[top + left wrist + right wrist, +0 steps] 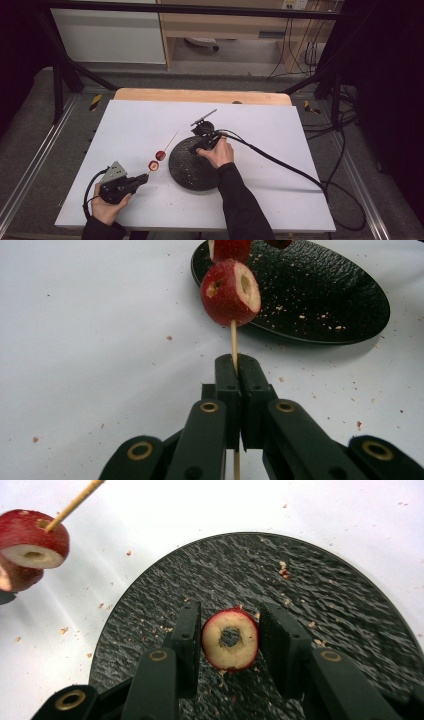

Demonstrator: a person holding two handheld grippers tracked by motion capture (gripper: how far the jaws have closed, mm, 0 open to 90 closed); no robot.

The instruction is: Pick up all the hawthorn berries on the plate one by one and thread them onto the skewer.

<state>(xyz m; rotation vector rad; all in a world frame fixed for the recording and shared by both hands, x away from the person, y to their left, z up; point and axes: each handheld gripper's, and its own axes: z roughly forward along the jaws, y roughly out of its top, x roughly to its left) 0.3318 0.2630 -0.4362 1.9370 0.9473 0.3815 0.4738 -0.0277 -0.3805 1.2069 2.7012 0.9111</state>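
Item: wooden skewer [233,340], clamped near its lower end between the pressed-together jaws of the left gripper [239,371], just left of the black plate [187,167]. Skewer runs up and away from the jaws, tip pointing to the table's far side.

On skewer: 2 red fruit pcs w/ cored centres. Near pc [231,292] sits just above the jaws; far pc [229,249] is higher up the stick, level w/ the plate's left rim.

3rd fruit pc [230,640]: cored ring, red skin, pale flesh, over the plate's middle, clamped between the jaws of the right gripper [230,645]; left pad touching, right pad at its edge. Cored face toward the camera.

Plate: round, rough-textured, crumbs scattered on it.

Table [280,140]: white sheet under the plate, crumbs beside the plate's left rim.

Cable [280,162]: trails from the right gripper off to the plate's right.
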